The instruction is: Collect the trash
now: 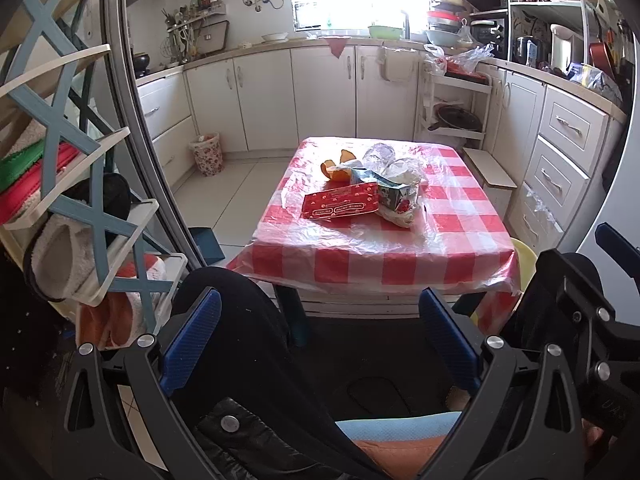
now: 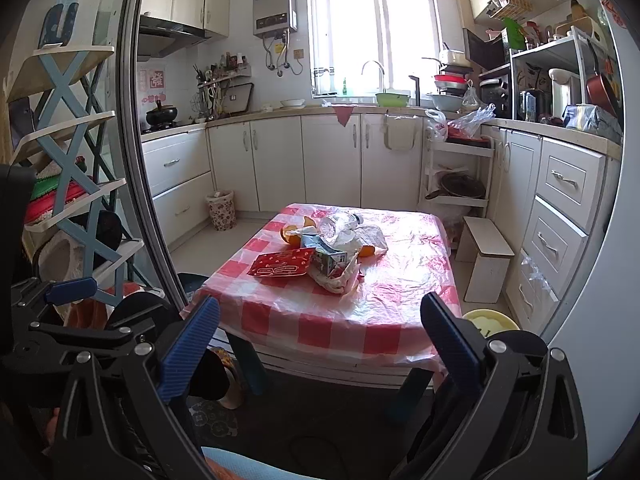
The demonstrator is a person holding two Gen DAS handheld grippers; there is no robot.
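A heap of trash lies on a low table with a red-and-white checked cover: a flat red wrapper, a crushed drink carton, orange peel, a crumpled clear bottle and white crumpled plastic. My left gripper stands open well short of the table, over a person's dark knee. My right gripper is open too, near the table's front edge, with nothing between its fingers.
A floral waste bin stands on the floor by the white cabinets at back left. A shoe rack fills the left side. A small white stool and a yellow stool stand right of the table.
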